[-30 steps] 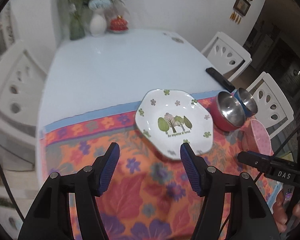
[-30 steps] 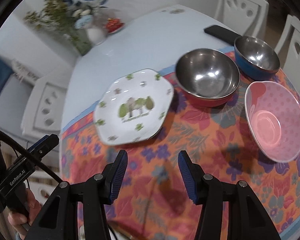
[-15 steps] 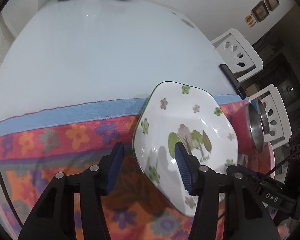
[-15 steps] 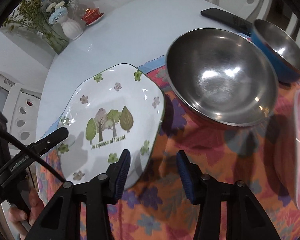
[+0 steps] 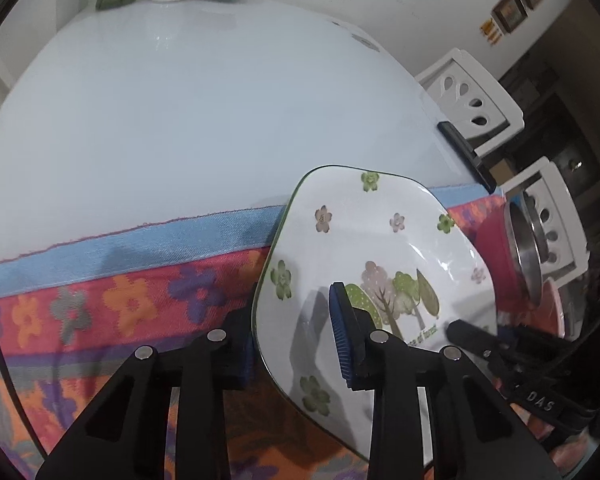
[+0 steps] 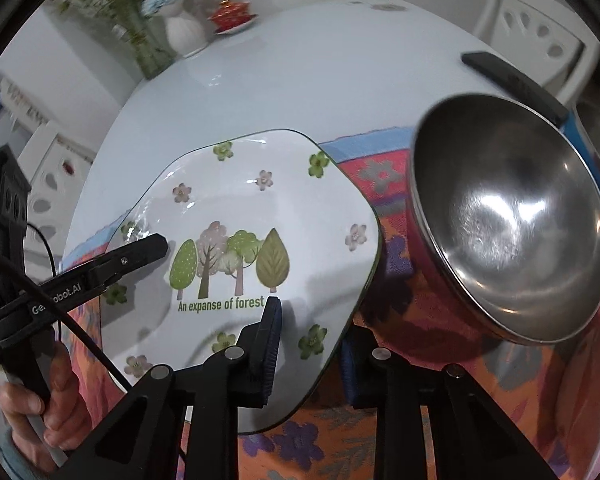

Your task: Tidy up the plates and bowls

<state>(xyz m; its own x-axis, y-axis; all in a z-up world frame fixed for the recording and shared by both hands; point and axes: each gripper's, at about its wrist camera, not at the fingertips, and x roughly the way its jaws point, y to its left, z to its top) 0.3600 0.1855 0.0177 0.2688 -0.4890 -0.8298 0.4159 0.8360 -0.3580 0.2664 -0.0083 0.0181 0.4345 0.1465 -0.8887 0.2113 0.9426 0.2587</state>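
Now both grippers, left gripper [image 5: 296,340] and right gripper [image 6: 312,344], are closing on opposite rims of the white square ceramic tree-print plate [image 6: 260,216] (lift level, evenly).

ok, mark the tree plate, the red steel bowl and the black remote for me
tree plate [image 6: 236,216]: right wrist view, white centre above the printed trees.
red steel bowl [image 6: 512,220]: right wrist view, shiny inside.
black remote [image 5: 466,156]: left wrist view, middle of its body at the table's edge.
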